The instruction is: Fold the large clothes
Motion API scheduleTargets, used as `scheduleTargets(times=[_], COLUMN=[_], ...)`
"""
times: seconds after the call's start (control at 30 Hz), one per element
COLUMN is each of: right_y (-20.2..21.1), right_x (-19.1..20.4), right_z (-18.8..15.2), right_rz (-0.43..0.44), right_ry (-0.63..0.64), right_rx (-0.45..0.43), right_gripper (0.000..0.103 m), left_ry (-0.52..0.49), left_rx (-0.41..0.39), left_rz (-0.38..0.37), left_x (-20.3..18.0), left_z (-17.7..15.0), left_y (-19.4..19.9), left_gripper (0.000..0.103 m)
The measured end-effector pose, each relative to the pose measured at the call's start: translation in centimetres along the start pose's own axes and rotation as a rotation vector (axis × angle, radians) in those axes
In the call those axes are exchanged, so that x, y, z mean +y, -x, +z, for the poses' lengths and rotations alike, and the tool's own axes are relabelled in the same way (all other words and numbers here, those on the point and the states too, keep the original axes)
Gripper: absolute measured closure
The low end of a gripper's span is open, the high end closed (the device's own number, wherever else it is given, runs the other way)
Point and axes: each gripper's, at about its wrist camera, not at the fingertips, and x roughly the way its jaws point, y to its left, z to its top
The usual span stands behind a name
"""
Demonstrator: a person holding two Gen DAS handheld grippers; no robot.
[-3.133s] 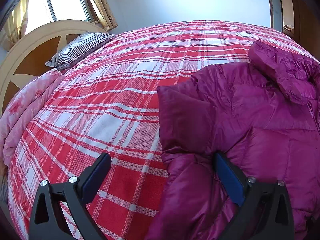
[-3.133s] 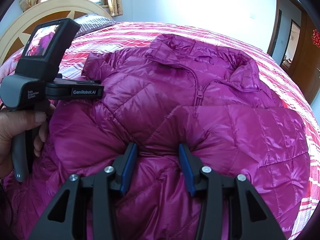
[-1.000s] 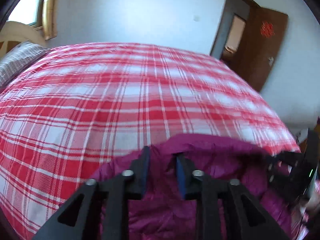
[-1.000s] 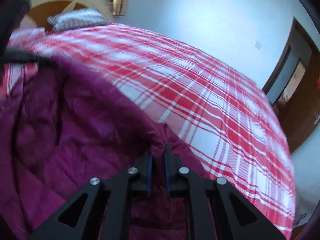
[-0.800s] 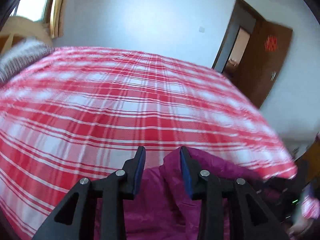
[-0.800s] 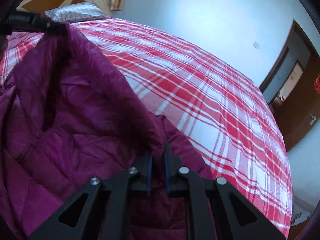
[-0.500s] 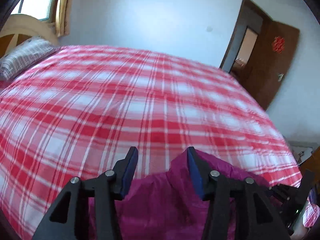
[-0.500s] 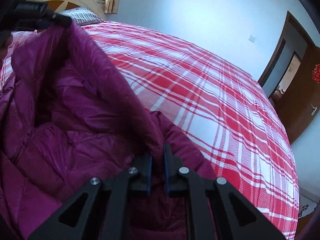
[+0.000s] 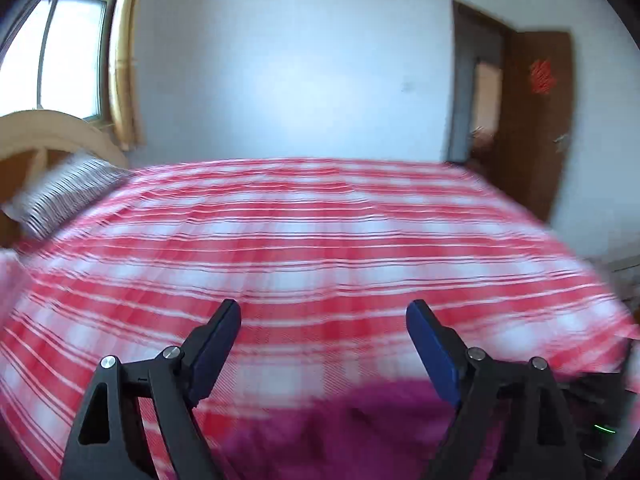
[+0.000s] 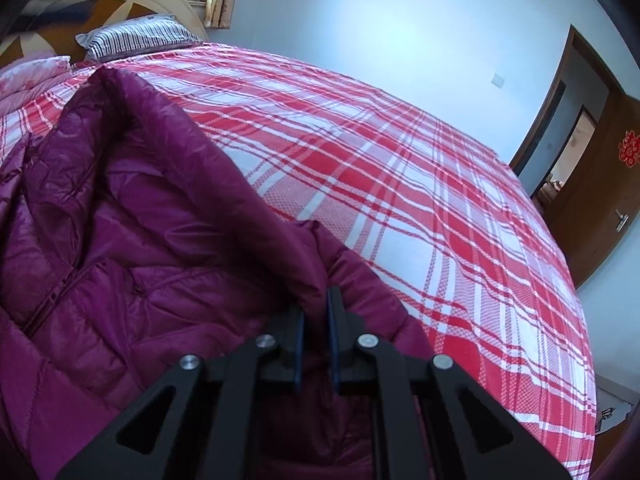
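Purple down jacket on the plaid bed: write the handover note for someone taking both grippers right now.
Left gripper: open, jaws have just been opening, nothing between them; it sits above the jacket edge.
Right gripper: shut on the purple down jacket, pinching a fold at its edge.
The jacket lies on the red plaid bedspread, one part doubled over toward the zipper.
Done: a first fold over the body.
Left: release the right grip, then likely fold again and flatten.

A magenta quilted jacket (image 10: 120, 248) lies on a red-and-white plaid bedspread (image 10: 420, 184). Behind it, a pillow (image 10: 136, 38) striped dark and white sits beside pink floral bedding (image 10: 28, 70). The grippers are black with blue pads (image 9: 430, 344).
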Motion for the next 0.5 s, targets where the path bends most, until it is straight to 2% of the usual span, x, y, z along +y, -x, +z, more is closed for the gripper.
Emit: scheduleTargets(times=[0.07,0.13,0.23,0.33,0.4,0.47,0.5], right_y=[0.4,0.6,0.4,0.2,0.3,0.6,1.1], right_x=[-0.1,-0.4,-0.5,-1.1,-1.6,-1.7,-1.9], right_z=[-0.2,-0.3,-0.3,-0.3,-0.3,-0.1,-0.1], right_rz=[0.005,0.014,0.021,0.041,0.04,0.03,0.01], right_ry=[-0.01,-0.027,-0.034,-0.06,-0.079,-0.085,-0.097], right_rx=[-0.014,-0.02,-0.017,-0.015,-0.019,-0.024,-0.035], right_gripper=[0.09,0.09,0.09,0.09,0.089,0.079,0.064], left_ry=[-0.028,0.013,-0.024,-0.15,-0.185,-0.154,-0.137], left_rx=[0.135,0.236,0.263,0.3,0.327,0.343,0.345], left_rz=[0.089,0.047,-0.034,-0.03,0.001,-0.002,-0.005], left_x=[0.7,1.6,0.9,-1.2,-2.2,-1.7,-1.5], left_z=[-0.6,-2.0,-4.1,-7.4,-9.3,-10.5,-10.7], left_y=[-4.7,-6.7,-5.6,-4.2,-4.1,-4.0,-4.2], left_gripper=[0.018,0.018,0.018,0.018,0.018,0.018,0.018])
